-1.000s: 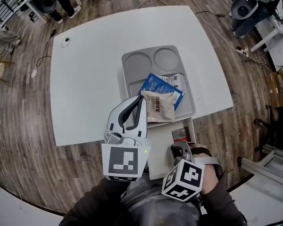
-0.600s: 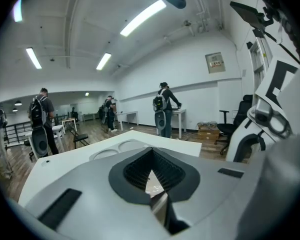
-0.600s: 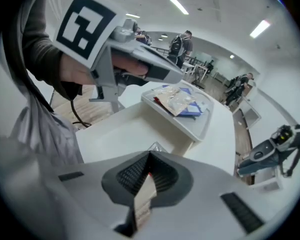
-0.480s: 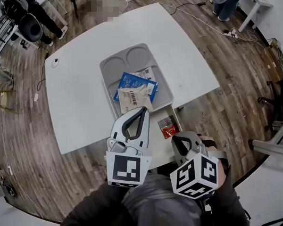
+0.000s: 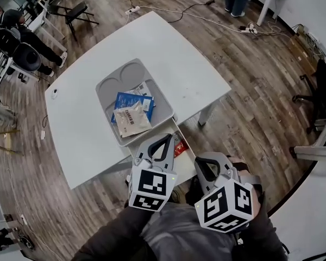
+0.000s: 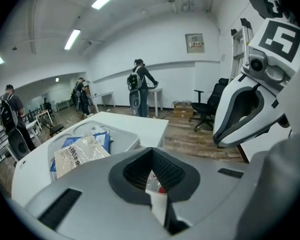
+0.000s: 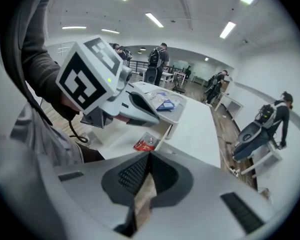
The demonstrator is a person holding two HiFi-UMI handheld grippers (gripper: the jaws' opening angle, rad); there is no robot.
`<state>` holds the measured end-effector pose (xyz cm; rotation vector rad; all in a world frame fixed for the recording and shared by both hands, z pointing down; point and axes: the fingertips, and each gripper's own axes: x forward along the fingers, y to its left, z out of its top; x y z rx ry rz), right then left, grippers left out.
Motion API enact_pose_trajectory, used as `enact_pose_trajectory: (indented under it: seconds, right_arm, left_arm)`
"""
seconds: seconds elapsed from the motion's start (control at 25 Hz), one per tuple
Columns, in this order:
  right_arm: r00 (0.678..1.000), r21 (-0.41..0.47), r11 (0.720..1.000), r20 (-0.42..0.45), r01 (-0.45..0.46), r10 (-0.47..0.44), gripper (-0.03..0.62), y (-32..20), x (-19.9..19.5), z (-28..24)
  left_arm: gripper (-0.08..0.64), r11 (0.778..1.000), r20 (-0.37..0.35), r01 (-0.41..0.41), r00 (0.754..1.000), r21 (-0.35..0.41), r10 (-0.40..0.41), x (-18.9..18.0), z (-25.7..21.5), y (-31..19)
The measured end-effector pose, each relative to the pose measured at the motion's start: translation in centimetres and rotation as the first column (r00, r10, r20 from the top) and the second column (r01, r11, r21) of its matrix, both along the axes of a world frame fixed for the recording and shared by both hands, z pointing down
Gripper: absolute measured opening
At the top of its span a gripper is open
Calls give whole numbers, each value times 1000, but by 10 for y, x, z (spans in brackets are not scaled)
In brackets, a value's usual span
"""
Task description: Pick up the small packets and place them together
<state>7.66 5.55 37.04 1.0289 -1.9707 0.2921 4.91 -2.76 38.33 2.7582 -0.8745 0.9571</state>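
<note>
A red small packet (image 5: 179, 147) lies on a low white board (image 5: 188, 157) at the table's near edge; it also shows in the right gripper view (image 7: 146, 143). On the grey tray (image 5: 111, 83) a beige packet (image 5: 131, 118) rests partly over a blue packet (image 5: 129, 100). My left gripper (image 5: 167, 137) is shut and empty, its tips just left of the red packet. The right gripper (image 5: 198, 160) is shut and empty too, a little nearer to me than that packet. In the left gripper view the beige packet (image 6: 80, 151) and the tray (image 6: 124, 135) lie ahead to the left.
The white table (image 5: 168, 53) carries a small white device (image 5: 54, 93) at its far left. Wooden floor with cables surrounds it. People with backpacks (image 6: 140, 81) and office chairs (image 6: 210, 106) stand farther off in the room.
My left gripper drew back from the beige packet on the tray to a spot beside the red packet. The right gripper rose and rolled. The head view swung, shifting the table up and left.
</note>
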Motion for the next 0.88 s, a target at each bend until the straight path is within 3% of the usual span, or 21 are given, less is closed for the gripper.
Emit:
enact_pose_trajectory:
  seconds: [0.44, 0.88]
  right_arm:
    - [999, 3, 999, 1, -36, 36, 4, -2, 22, 4]
    - [999, 8, 1000, 13, -30, 30, 4, -13, 30, 8]
  left_arm:
    - [0, 982, 147, -78, 984, -175, 104, 20, 48, 5]
    - [0, 946, 198, -91, 967, -310, 158, 18, 76, 8]
